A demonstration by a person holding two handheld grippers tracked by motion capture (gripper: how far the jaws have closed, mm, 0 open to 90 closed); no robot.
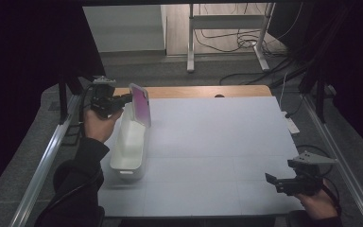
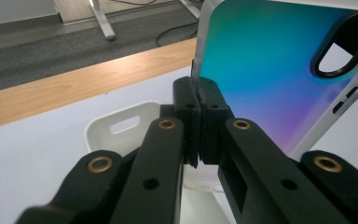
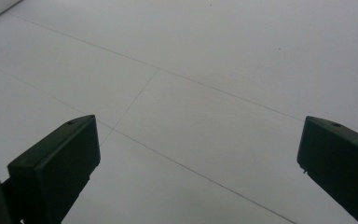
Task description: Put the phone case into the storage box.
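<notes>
The left gripper [image 2: 198,100] is clamped tight on the thin edge of a phone case [image 2: 261,70], holding it upright over the far end of the white basket [image 1: 131,142] at the table's [image 1: 217,142] left side. The basket's inside is partly hidden by the case and the gripper, so I cannot tell its contents. The right gripper [image 3: 198,154] hovers wide apart and empty above the near right of the table.

Left tool [image 1: 123,99]: jaws pressed together on a thin edge, held level, pointing toward the person's right.
Left forearm [image 1: 82,165]: dark sleeve, stretched forward behind the tool.
Right tool [image 1: 273,182]: jaws spread wide apart, nothing between them, pointing left.
Right hand [image 1: 319,203]: wrapped around the tool's rear, low and near the person.
</notes>
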